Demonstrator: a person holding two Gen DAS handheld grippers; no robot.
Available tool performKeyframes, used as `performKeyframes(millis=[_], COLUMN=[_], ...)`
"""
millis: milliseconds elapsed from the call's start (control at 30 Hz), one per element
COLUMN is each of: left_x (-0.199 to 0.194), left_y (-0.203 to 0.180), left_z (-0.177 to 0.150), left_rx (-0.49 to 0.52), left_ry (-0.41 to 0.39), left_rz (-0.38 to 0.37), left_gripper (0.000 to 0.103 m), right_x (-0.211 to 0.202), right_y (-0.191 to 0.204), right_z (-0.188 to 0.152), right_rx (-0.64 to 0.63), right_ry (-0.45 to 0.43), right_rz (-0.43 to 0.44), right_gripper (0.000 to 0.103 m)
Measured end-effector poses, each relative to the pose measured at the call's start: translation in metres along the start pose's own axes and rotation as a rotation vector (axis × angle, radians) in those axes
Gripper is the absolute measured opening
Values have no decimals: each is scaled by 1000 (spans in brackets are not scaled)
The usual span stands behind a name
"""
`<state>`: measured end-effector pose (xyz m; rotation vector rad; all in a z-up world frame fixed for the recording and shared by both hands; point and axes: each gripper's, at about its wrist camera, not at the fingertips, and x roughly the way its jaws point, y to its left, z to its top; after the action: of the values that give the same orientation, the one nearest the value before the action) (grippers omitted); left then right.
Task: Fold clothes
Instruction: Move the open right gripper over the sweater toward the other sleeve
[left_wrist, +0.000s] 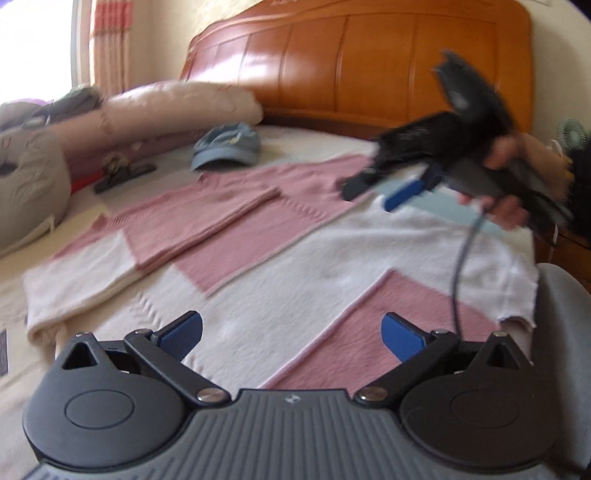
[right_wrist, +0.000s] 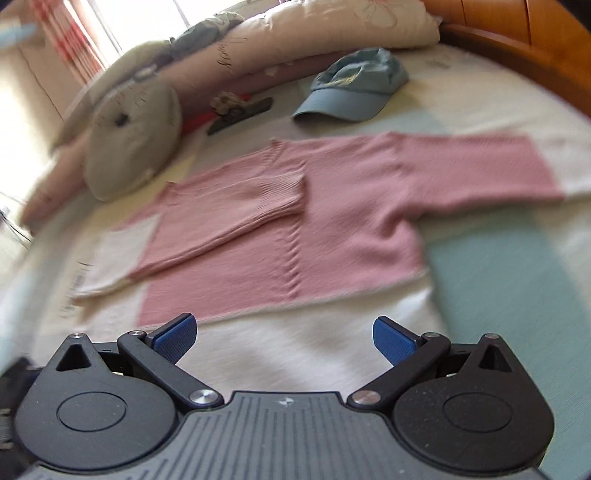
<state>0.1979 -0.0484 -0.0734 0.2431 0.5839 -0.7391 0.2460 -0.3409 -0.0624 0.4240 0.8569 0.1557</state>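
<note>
The left tool (left_wrist: 291, 334) is hovering released over the white hem of the pink-and-white sweater (right_wrist: 325, 206), which is lying flat on the bed (right_wrist: 517, 295) at frame centre. One sleeve is lying folded across the chest; the other, at upper right, seems next for the released right tool (right_wrist: 284, 338).

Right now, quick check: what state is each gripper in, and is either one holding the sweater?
Left gripper: open, holding nothing, over the sweater.
Right gripper: open, holding nothing, jaws spread wide.
</note>
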Motion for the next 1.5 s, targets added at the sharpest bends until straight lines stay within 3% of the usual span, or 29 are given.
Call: performKeyframes(millis=[133, 233, 333, 433, 600, 733, 933, 1167, 1267, 1400, 1500], left_x=[1, 0, 0, 2, 5, 6, 4, 4, 2, 1, 1], left_y=[16, 20, 23, 27, 36, 40, 32, 20, 19, 20, 19], left_z=[-2, -3, -3, -2, -3, -4, -2, -2, -1, 0, 0], left_rx=[-70, -87, -100, -142, -195, -216, -194, -144, -140, -148, -143], left_ry=[9, 6, -4, -24, -26, -24, -25, -17, -25, -28, -24], left_rz=[7, 26, 34, 48, 44, 35, 31, 36, 37, 33, 38], left_gripper=[102, 102, 102, 102, 102, 102, 102, 102, 102, 102, 102], right_x=[-6, -25, -36, -24, 20, 6, -21, -23, -34, -44, -27], right_y=[0, 17, 37, 53, 50, 58, 63, 66, 71, 90, 91], right_z=[-33, -54, -61, -54, -60, -86, -129, -136, -132, -138, -139], right_rx=[0, -108, -213, -278, -254, -290, -310, -314, -308, -402, -430], right_ry=[12, -32, -86, -97, -32, -62, -106, -134, -107, -170, -119], right_rz=[-53, -115, -106, -85, -109, -161, -224, -255, -235, -176, -185], right_gripper=[103, 103, 103, 103, 103, 103, 103, 103, 103, 103, 103])
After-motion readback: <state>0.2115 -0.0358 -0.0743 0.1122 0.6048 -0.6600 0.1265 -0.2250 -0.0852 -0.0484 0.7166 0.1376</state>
